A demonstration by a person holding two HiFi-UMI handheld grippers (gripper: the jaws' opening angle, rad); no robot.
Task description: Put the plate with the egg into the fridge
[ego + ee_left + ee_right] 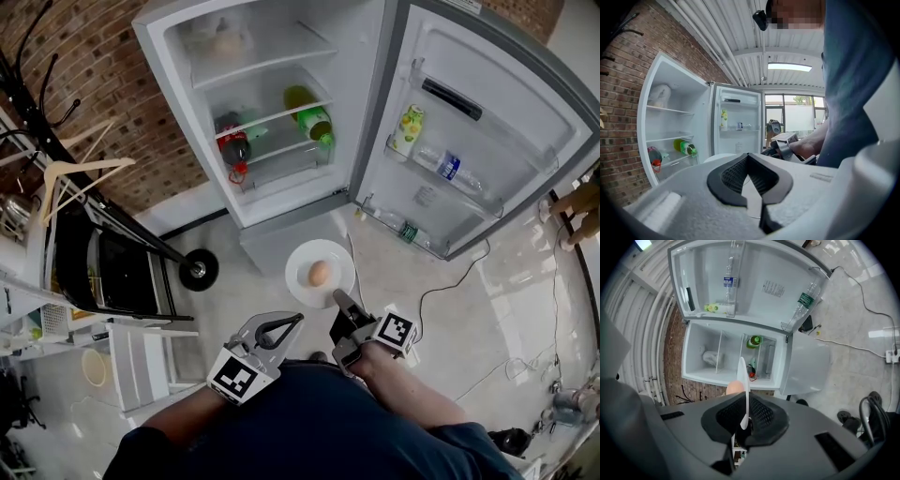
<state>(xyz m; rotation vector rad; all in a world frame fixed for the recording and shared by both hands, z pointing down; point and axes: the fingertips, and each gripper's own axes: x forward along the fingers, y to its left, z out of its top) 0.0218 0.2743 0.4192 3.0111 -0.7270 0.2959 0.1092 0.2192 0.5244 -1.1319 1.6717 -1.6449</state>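
A white plate point(339, 257) with a brown egg point(319, 273) on it hangs level above the floor, just in front of the open fridge point(246, 202). My right gripper point(339, 299) is shut on the plate's near rim. In the right gripper view the plate point(744, 380) stands edge-on between the pads, and the egg point(734, 388) peeks out on its left. My left gripper point(293, 322) hovers to the plate's left, shut with nothing in it; in its own view the left gripper's point(747, 157) tips meet.
The fridge door point(487, 112) swings out to the right with bottles in its racks. A green bottle point(310, 114) and a red-capped bottle point(233, 146) lie on the middle shelves. A rack with hangers point(70, 178) stands left. A cable point(450, 281) runs over the floor.
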